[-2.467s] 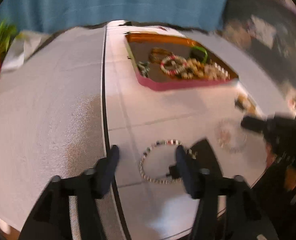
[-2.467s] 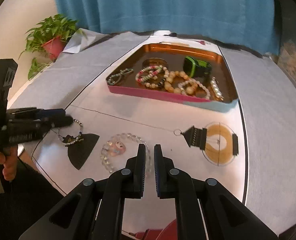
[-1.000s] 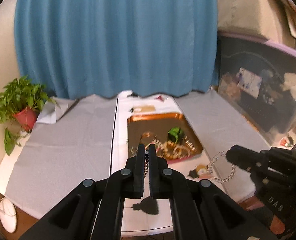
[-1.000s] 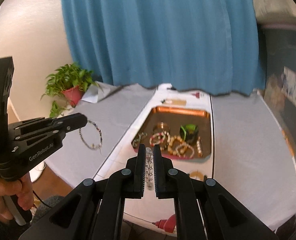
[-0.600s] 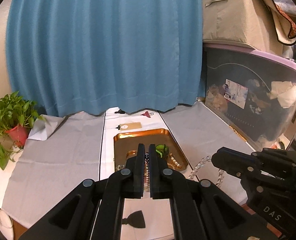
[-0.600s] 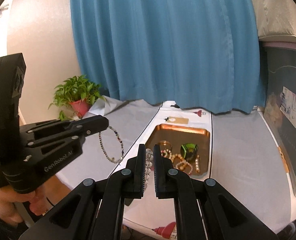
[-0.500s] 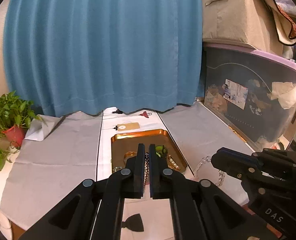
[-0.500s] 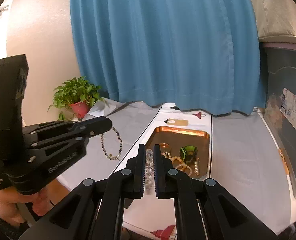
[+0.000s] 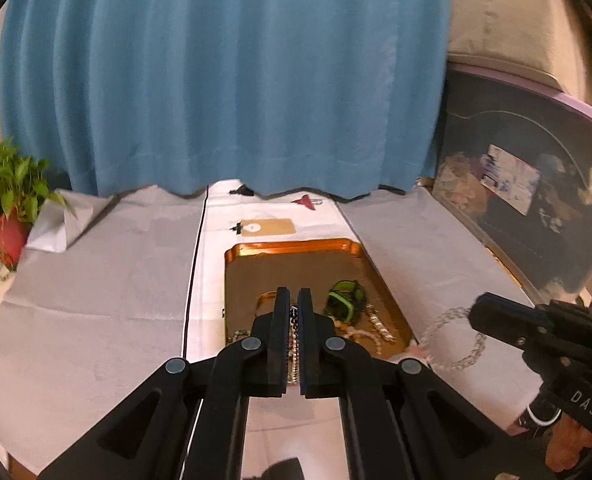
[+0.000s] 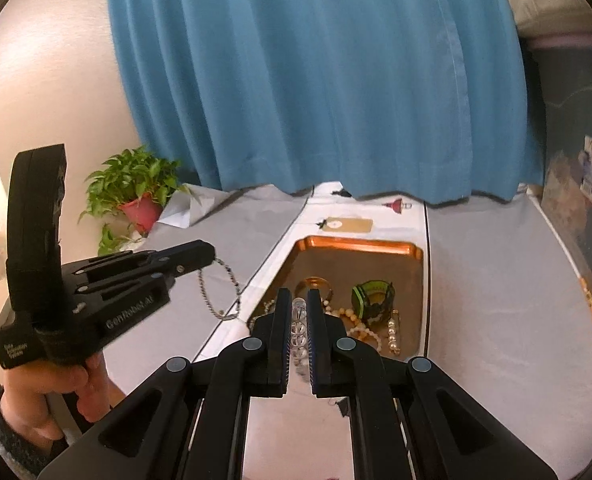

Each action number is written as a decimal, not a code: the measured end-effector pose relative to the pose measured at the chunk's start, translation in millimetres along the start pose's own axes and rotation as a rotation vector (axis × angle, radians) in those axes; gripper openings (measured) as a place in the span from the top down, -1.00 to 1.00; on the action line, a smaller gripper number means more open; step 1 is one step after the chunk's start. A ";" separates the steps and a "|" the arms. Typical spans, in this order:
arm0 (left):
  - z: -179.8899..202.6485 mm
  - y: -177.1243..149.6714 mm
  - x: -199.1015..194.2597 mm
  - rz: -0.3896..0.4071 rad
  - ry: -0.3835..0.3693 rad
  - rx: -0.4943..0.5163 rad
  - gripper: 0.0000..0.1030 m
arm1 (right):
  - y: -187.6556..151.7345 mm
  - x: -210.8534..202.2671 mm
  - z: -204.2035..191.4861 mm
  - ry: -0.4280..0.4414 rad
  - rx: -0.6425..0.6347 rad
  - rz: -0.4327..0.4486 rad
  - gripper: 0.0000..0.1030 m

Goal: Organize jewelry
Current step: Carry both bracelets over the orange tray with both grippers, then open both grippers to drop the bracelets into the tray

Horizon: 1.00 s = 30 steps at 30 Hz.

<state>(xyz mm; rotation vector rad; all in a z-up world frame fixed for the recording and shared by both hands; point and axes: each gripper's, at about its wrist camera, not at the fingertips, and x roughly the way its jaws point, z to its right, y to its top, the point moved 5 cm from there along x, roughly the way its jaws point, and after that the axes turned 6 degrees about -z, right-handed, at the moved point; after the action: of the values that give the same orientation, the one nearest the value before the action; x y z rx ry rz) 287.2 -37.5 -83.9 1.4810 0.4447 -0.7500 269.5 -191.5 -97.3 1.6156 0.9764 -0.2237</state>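
My left gripper [image 9: 294, 294] is shut on a thin beaded bracelet [image 9: 294, 344] that hangs between its fingers; the same bracelet [image 10: 220, 292] dangles from the left gripper [image 10: 212, 254] in the right wrist view. My right gripper [image 10: 297, 296] is shut on a clear crystal bead bracelet [image 10: 299, 330], which hangs from the right gripper [image 9: 473, 312] in the left wrist view as a loop [image 9: 451, 338]. Both are held high above the copper tray [image 9: 292, 250], also in the right wrist view [image 10: 359, 246], holding a green band [image 10: 372, 298] and several bead bracelets [image 10: 361, 330].
A grey cloth covers the table [image 9: 96, 280] with a white strip down the middle. A potted plant [image 10: 136, 196] stands at the far left, a tan tag [image 10: 347, 225] lies beyond the tray, a blue curtain hangs behind, and a storage bin [image 9: 527, 216] is on the right.
Both grippers closed on bracelets lying on the table and lifted them high. In the last half second the view shifted slightly closer over the tray; both bracelets still hang in the grip.
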 end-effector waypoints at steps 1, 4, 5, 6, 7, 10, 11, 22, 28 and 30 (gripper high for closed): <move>-4.4 0.7 6.1 -0.002 0.002 -0.009 0.97 | 0.3 7.5 3.4 0.002 0.004 -0.005 0.86; -15.7 2.2 23.7 0.003 -0.015 -0.032 0.97 | 2.9 28.5 12.1 0.006 0.007 -0.014 0.86; -18.6 3.3 28.3 0.004 -0.021 -0.038 0.97 | 4.2 35.3 13.2 -0.012 -0.007 -0.015 0.86; -21.3 4.1 36.3 0.005 -0.046 -0.052 0.97 | 5.5 42.0 12.2 -0.042 -0.036 -0.012 0.86; -23.3 5.3 42.3 0.003 -0.069 -0.066 0.97 | 7.7 48.1 12.3 -0.058 -0.053 -0.008 0.86; -29.2 8.2 60.0 0.002 -0.155 -0.128 0.97 | 14.7 68.0 15.8 -0.031 -0.018 0.023 0.86; -31.1 9.5 65.6 0.001 -0.180 -0.145 0.97 | 15.8 74.2 15.9 -0.023 -0.014 0.028 0.86; -33.5 6.7 128.2 -0.035 -0.022 -0.046 0.97 | 11.3 138.0 33.3 -0.024 -0.112 -0.001 0.86; -53.7 -20.5 184.3 -0.202 0.006 -0.110 0.97 | -12.8 180.7 44.3 0.004 -0.065 -0.113 0.86; -53.2 -26.9 193.7 -0.232 0.016 -0.099 0.97 | -23.3 193.7 48.0 -0.017 -0.050 -0.165 0.86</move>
<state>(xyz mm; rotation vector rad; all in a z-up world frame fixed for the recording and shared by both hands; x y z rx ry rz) 414.5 -17.4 -240.3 1.3573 0.6648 -0.8867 392.9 -144.1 -248.6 1.4864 1.0945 -0.3226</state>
